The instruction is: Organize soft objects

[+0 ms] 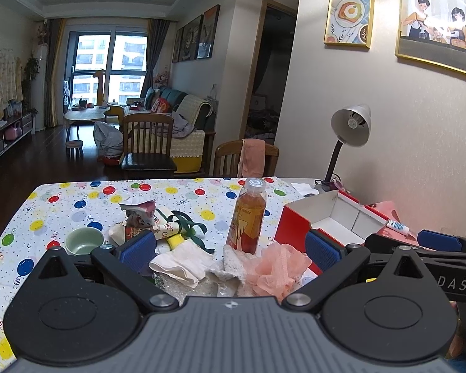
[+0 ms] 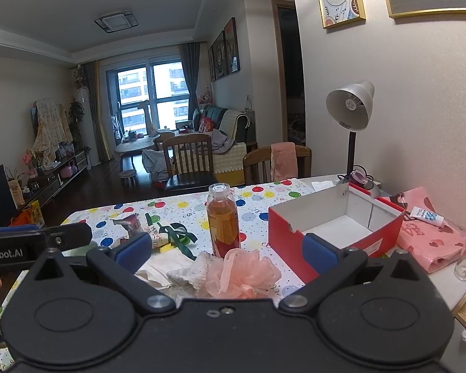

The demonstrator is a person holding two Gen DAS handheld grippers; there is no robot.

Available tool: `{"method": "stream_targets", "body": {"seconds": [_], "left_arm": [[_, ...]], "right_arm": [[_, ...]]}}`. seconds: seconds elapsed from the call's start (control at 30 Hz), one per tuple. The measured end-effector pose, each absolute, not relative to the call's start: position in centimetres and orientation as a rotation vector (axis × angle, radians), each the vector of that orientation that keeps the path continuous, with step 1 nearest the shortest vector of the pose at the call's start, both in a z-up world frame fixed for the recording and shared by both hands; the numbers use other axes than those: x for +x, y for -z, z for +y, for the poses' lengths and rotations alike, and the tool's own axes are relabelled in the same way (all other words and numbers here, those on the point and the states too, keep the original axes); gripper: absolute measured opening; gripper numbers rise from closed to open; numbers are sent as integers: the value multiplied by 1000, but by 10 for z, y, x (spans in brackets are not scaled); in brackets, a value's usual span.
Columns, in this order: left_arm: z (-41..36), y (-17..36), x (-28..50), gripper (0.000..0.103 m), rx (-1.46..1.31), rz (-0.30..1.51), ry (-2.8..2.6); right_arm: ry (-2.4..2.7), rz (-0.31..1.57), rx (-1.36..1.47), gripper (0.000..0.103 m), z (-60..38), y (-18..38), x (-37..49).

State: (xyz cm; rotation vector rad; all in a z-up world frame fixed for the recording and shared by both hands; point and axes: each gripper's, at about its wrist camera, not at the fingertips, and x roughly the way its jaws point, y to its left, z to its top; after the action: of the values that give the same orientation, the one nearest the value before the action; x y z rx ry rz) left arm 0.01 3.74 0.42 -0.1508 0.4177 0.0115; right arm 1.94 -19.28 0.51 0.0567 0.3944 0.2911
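Soft items, none sorted yet: pink mesh puff [image 2: 242, 272], white lace cloth [image 2: 191, 269] and folded tissue [image 1: 180, 262] lie near you, left of the red box [image 2: 335, 227], which is empty. Your left gripper [image 1: 230, 248] and right gripper [image 2: 225, 250] hang released, holding nothing.

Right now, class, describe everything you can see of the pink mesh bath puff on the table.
The pink mesh bath puff is a loose, ruffled ball of salmon-pink netting, soft and crumpled. It lies on the balloon-print tablecloth, near the table's front. A white lacy cloth touches its left side; the drink bottle stands upright just behind it; the open red box sits to its right. Neither gripper touches it.
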Motion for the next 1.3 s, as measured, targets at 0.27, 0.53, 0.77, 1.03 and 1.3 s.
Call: {"method": "stream_targets", "body": {"seconds": [0.27, 0.53, 0.77, 1.03, 1.3], "left_arm": [[41, -3, 3, 103, -158, 419, -2], [44, 0, 9, 103, -149, 423, 5], [49, 4, 18, 103, -161, 433, 11], [61, 6, 30, 103, -164, 435, 20], [81, 21, 52, 103, -111, 447, -1]], "right_arm": [[-289, 397, 52, 103, -192, -5, 20], [-288, 404, 50, 103, -188, -6, 23], [-289, 406, 50, 103, -186, -4, 24], [-285, 415, 53, 103, -177, 0, 34], [-294, 442, 58, 103, -169, 8, 56]]}}
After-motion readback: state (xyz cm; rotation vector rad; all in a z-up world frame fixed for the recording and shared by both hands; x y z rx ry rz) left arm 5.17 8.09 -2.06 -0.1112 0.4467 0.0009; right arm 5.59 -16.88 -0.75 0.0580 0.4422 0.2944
